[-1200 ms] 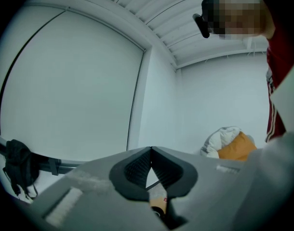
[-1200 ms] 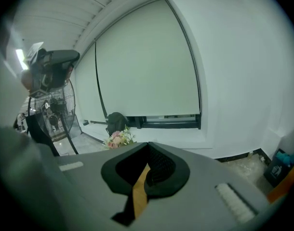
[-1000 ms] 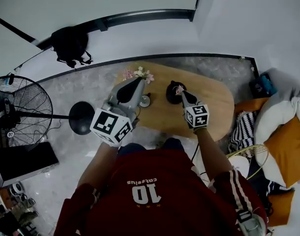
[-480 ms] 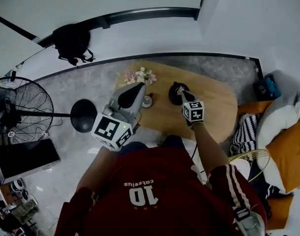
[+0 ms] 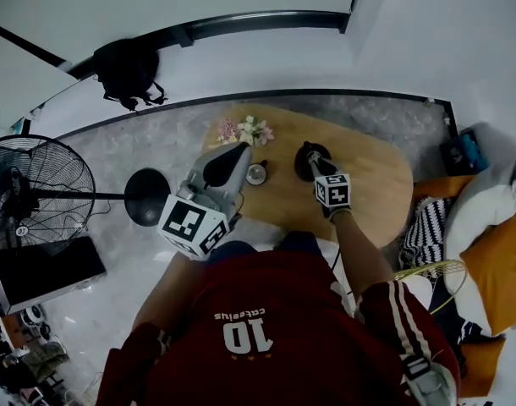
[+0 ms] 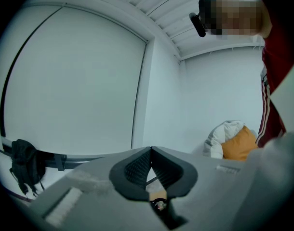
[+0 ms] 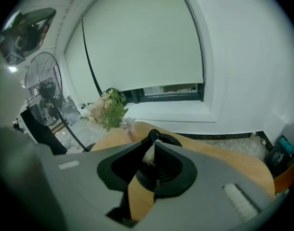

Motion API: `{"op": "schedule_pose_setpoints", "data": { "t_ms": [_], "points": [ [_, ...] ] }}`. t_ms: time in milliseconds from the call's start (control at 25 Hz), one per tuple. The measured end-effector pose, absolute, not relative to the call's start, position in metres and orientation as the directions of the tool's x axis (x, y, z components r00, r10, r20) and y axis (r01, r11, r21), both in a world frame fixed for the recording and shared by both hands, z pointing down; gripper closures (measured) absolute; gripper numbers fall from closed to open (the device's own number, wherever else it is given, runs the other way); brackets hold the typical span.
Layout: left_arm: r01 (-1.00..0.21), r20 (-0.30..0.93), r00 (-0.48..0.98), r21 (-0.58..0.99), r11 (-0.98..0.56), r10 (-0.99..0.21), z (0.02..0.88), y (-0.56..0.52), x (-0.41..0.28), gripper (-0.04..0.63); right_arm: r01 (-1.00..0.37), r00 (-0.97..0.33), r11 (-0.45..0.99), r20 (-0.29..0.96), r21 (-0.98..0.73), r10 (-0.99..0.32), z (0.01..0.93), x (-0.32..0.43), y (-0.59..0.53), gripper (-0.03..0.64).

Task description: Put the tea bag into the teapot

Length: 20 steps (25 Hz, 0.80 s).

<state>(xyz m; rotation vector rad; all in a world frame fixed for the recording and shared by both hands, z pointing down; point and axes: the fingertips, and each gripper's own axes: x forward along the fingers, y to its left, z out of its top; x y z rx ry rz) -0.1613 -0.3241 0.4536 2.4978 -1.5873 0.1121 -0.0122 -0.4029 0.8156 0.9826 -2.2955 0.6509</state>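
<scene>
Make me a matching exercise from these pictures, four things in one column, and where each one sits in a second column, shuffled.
Things:
1. flowers
2. teapot
3. fan
4. black bag

Places:
A. standing left of the table
B. near the middle of the table
C. farthest back, beyond the table
D. at the table's far edge

Pairs: 1-D, 2-B, 3-A, 4-C

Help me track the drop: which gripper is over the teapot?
The right gripper: its jaws have just been opening, tea bag between them, above the teapot. The left gripper hangs shut, away from it.
</scene>
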Motion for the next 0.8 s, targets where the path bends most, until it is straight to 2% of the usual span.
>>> {"op": "schedule_pose_setpoints", "data": {
  "t_ms": [120, 240, 800],
  "points": [
    [-0.903, 0.155, 0.429, 0.108, -0.416, -0.890, 0.451, -0.324, -0.162, 0.594, -0.760, -0.582, 0.614, 0.645, -0.213, -0.496, 0.811, -0.012, -0.402, 0.511],
    [-0.901, 0.147, 0.432, 0.108, -0.420, -0.890, 0.448, -0.324, -0.162, 0.595, -0.766, -0.581, 0.606, 0.634, -0.213, -0.511, 0.805, -0.010, -0.402, 0.497],
    [-0.875, 0.087, 0.484, 0.088, -0.477, -0.871, 0.428, -0.305, -0.146, 0.594, -0.792, -0.572, 0.584, 0.554, -0.180, -0.605, 0.748, 0.016, -0.388, 0.497]
  ]
}}
